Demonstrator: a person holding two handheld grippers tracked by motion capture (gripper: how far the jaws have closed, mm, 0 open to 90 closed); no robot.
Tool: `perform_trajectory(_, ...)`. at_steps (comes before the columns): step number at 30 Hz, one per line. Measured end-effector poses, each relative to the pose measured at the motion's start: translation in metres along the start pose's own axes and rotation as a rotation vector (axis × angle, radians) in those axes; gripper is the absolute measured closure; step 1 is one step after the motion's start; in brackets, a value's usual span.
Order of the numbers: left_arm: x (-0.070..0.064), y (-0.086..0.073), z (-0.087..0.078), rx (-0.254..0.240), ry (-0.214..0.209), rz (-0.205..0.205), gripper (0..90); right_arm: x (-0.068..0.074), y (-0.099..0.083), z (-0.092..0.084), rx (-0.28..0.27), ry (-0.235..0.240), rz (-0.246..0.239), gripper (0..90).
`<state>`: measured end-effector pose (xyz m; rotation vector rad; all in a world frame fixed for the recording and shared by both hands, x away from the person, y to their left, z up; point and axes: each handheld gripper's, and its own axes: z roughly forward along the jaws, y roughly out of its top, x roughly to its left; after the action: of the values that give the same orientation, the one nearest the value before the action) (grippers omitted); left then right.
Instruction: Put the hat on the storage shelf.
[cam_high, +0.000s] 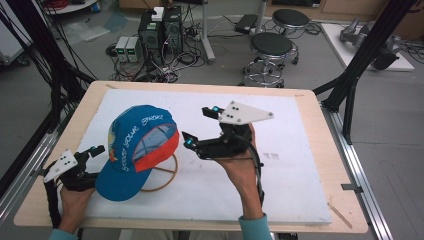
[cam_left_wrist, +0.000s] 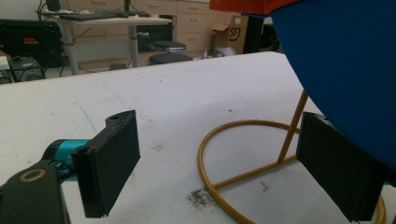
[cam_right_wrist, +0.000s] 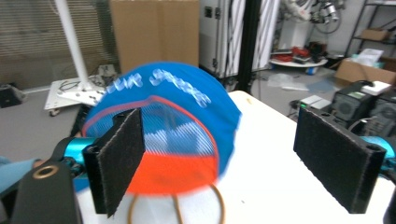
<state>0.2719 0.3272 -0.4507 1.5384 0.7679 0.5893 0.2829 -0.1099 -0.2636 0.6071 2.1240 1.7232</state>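
A blue cap (cam_high: 137, 145) with white lettering, a mesh panel and an orange part sits on a gold wire stand (cam_high: 162, 177) at the left of the white mat. My left gripper (cam_high: 95, 156) is at the cap's lower left, open. In the left gripper view its jaws (cam_left_wrist: 224, 170) stand wide apart, the right one just under the cap's blue cloth (cam_left_wrist: 345, 70) and beside the stand's ring (cam_left_wrist: 243, 127). My right gripper (cam_high: 200, 126) hovers open just right of the cap. In the right gripper view (cam_right_wrist: 229, 158) the cap (cam_right_wrist: 187, 107) lies ahead between the jaws, not touched.
The white mat (cam_high: 290, 165) covers a wooden table (cam_high: 320, 115). Two black stools (cam_high: 270, 50) and computer boxes (cam_high: 160, 30) with cables stand on the floor beyond the far edge. Black frame posts (cam_high: 360, 60) rise at the right and left.
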Motion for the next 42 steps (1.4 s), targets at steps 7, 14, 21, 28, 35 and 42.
perform_trajectory(7, 0.000, 0.000, -0.002, 0.006, -0.004, 0.006, 13.7, -0.011, -0.042, -0.038, -0.046, -0.104, 0.012, 11.9)
perform_trajectory(14, -0.003, 0.000, -0.007, 0.011, -0.004, 0.013, 13.7, -0.017, -0.083, -0.062, -0.042, -0.207, 0.031, 11.6)
perform_trajectory(21, -0.003, -0.001, -0.011, 0.002, -0.006, 0.010, 13.7, -0.024, -0.120, -0.086, -0.061, -0.316, 0.046, 11.6)
perform_trajectory(28, -0.004, -0.002, -0.012, 0.001, -0.007, 0.012, 13.7, -0.029, -0.152, -0.104, -0.075, -0.420, 0.058, 11.6)
perform_trajectory(35, -0.004, -0.002, -0.014, 0.002, -0.008, 0.011, 13.7, -0.030, -0.179, -0.108, -0.066, -0.469, 0.075, 11.6)
perform_trajectory(42, -0.005, -0.002, -0.016, 0.003, -0.006, 0.015, 13.7, -0.032, -0.197, -0.109, -0.086, -0.492, 0.086, 11.6)
